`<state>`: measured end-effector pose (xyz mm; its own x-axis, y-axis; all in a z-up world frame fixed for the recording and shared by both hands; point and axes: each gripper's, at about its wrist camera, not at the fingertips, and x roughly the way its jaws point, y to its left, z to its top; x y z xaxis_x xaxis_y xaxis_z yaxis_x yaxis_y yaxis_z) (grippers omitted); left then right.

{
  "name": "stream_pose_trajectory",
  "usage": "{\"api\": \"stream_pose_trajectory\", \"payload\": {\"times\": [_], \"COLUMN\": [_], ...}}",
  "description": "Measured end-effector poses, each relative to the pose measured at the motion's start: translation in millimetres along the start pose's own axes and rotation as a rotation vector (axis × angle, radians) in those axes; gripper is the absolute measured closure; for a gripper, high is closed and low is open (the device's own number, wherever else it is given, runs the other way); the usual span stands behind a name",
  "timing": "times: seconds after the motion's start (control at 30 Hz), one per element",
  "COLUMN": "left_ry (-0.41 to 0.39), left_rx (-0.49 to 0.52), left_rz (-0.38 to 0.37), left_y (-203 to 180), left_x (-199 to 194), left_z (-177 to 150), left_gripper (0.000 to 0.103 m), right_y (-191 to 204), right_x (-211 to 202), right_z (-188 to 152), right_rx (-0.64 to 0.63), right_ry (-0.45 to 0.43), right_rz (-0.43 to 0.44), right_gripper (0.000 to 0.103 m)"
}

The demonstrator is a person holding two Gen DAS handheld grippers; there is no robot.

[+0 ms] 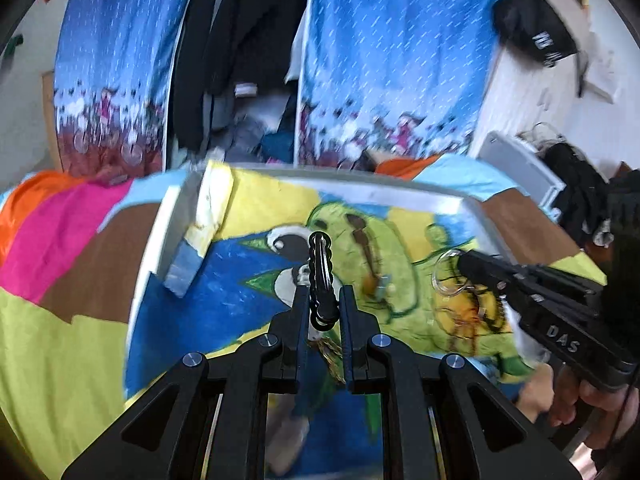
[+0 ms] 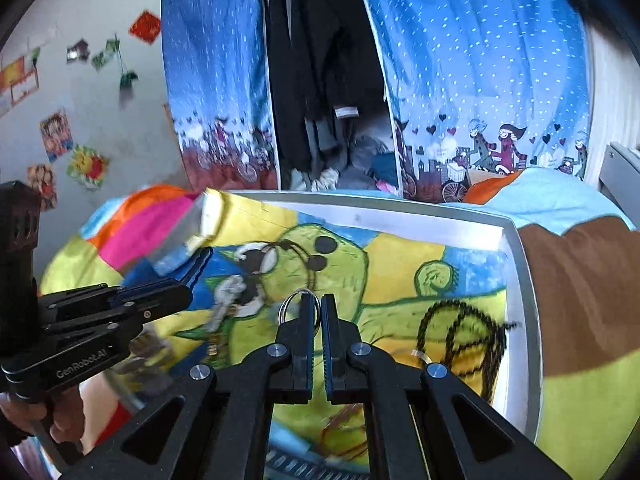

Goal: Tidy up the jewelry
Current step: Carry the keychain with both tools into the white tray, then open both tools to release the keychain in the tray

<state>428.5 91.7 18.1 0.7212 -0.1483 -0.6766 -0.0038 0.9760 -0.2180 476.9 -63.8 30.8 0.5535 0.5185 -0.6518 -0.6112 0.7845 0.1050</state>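
The left gripper [image 1: 320, 276] is clamped on a black wavy hair clip [image 1: 320, 280] that stands on edge between its fingers, held above a white-rimmed tray [image 1: 400, 190] with a painted green cartoon creature inside (pretty loud artwork). The right gripper [image 2: 314, 312] has its fingers pinched together on a clear ring-shaped bangle [image 2: 294, 306], just over the tray's right half, where a black cord necklace [image 2: 460, 332] lies loose on the painting.
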Motion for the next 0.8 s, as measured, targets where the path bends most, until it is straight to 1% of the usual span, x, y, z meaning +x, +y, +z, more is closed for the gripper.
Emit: {"api": "stream_pose_trajectory", "payload": {"times": [0.1, 0.2, 0.37, 0.57, 0.6, 0.67, 0.7, 0.73, 0.8], "left_ry": [0.049, 0.063, 0.067, 0.063, 0.060, 0.040, 0.016, -0.010, -0.052], "left_rx": [-0.033, -0.038, -0.029, -0.041, -0.038, -0.037, -0.040, -0.042, -0.038], "left_rz": [0.016, 0.033, 0.068, 0.098, 0.101, 0.108, 0.120, 0.126, 0.129], "left_y": [9, 12, 13, 12, 11, 10, 10, 9, 8], "left_x": [20, 31, 41, 40, 38, 32, 27, 21, 9], "left_z": [1, 3, 2, 5, 5, 5, 5, 4, 5], "left_gripper": [0.091, 0.091, 0.091, 0.090, 0.086, 0.073, 0.060, 0.054, 0.051], "right_y": [-10, -18, -25, -30, -30, -32, -32, -34, -36], "right_x": [21, 32, 38, 33, 31, 27, 24, 20, 10], "right_z": [4, 5, 2, 4, 5, 7, 7, 8, 9], "right_rx": [-0.019, -0.007, -0.001, 0.016, 0.012, 0.020, 0.026, 0.037, 0.055], "right_ry": [0.060, 0.081, 0.087, 0.058, 0.049, 0.038, 0.032, 0.020, -0.007], "right_rz": [-0.018, -0.014, -0.010, -0.025, -0.033, -0.036, -0.038, -0.044, -0.049], "right_gripper": [0.099, 0.099, 0.099, 0.098, 0.098, 0.098, 0.093, 0.083, 0.071]}}
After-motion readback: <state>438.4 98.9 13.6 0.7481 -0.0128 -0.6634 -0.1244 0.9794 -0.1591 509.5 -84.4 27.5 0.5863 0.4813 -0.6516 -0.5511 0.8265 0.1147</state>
